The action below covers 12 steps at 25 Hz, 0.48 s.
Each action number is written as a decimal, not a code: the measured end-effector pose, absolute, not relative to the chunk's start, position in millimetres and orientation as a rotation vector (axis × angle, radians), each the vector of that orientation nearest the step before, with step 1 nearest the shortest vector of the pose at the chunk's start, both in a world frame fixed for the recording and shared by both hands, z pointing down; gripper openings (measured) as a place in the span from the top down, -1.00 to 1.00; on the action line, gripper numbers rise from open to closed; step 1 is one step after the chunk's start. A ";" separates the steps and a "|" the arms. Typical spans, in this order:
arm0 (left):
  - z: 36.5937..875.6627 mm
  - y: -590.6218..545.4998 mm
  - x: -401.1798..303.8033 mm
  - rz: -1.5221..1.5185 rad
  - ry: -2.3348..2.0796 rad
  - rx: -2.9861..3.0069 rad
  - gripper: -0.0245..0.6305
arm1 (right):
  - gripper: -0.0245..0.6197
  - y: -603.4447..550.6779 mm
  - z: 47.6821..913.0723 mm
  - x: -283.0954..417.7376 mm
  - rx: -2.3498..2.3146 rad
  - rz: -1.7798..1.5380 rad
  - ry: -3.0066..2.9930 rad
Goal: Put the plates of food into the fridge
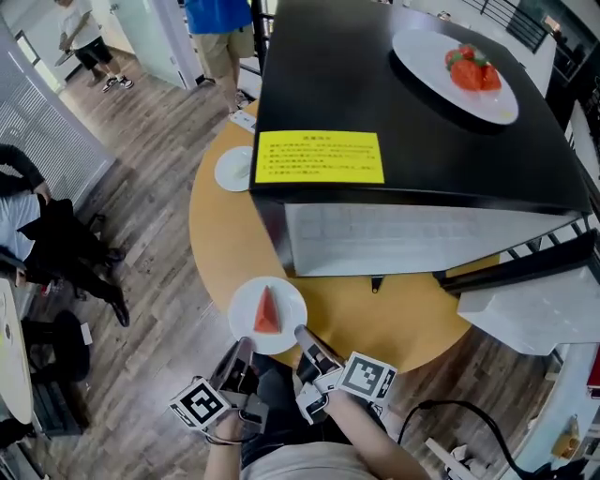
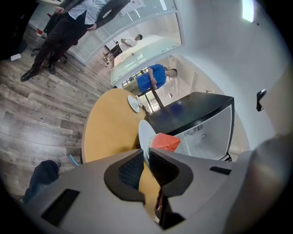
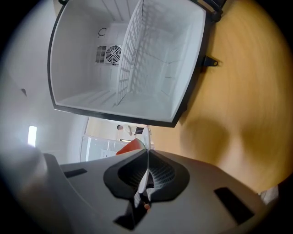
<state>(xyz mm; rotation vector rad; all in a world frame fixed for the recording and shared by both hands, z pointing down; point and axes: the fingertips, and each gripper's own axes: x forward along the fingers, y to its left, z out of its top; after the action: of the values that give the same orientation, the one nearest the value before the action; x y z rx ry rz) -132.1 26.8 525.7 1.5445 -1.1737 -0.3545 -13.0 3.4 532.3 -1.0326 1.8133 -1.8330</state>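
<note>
**Together, both tongs grip the watermelon plate before the open fridge**

Clenched on a thin white rim, the right tongs [image 3: 147, 157] have their ribbed pads pressed against the plate's edge, which runs as a pale line between them. The left tongs [image 2: 145, 157] grasp the same plate [image 1: 289, 298] from the other side, with its rim standing in the narrow slot between their pads. A red watermelon slice [image 1: 267, 311] lies on the plate, point away from the person.

From the head view the plate sits over the near rim of the round wooden tabletop [image 1: 394, 319]. Whether it rests on the wood or hangs clear cannot be told.

Beyond it on the tabletop stands the black fridge [image 1: 375, 103], with a yellow label [image 1: 320, 157] on its top. Its door [image 1: 525, 305] is swung open to the right. The right gripper view looks into the white cavity, which is divided by a wire shelf [image 3: 130, 55].

A second plate [image 1: 422, 54] with red food [image 1: 473, 71] stands on top of the fridge, well apart from the held one. A small plate [image 1: 232, 169] lies on the tabletop just beside the fridge's left side.

Further out, a person [image 1: 217, 19] in a blue top stands on the wooden floor [image 1: 150, 225].
</note>
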 end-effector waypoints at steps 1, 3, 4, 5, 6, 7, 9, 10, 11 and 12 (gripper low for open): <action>525.0 30.7 -126.5 -0.366 -1.183 1.534 0.81 | 0.86 5.6 531.7 -7.6 -1.020 -1.844 1.818; 523.3 37.1 -113.2 -0.397 -1.191 1.510 0.81 | 0.86 9.3 530.2 4.6 -1.003 -1.862 1.828; 522.1 39.5 -105.9 -0.408 -1.192 1.507 0.81 | 0.86 11.2 529.2 11.2 -0.999 -1.867 1.835; 520.0 41.3 -98.5 -0.418 -1.192 1.513 0.81 | 0.86 13.2 528.1 18.1 -0.998 -1.870 1.841; 517.3 42.5 -91.1 -0.429 -1.189 1.521 0.81 | 0.86 15.2 526.6 24.9 -0.997 -1.872 1.844; 514.7 43.9 -84.0 -0.437 -1.184 1.525 0.81 | 0.86 17.1 524.7 31.6 -0.997 -1.872 1.845; 511.5 48.5 -71.1 -0.435 -1.185 1.514 0.81 | 0.86 20.3 519.2 45.3 -0.999 -1.870 1.846; 509.7 50.7 -64.6 -0.430 -1.187 1.511 0.81 | 0.86 21.7 516.2 52.6 -1.000 -1.869 1.847; 506.9 51.9 -57.6 -0.429 -1.186 1.515 0.81 | 0.86 23.0 513.5 60.3 -1.003 -1.871 1.847; 503.4 52.0 -50.3 -0.430 -1.180 1.524 0.81 | 0.86 24.1 511.4 68.3 -1.010 -1.875 1.844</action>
<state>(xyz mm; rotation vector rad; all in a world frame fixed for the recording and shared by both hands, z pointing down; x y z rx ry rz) -50.3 52.0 503.4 1.5245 -1.1804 -0.4298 68.3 24.1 511.4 -1.0096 1.8435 -1.8755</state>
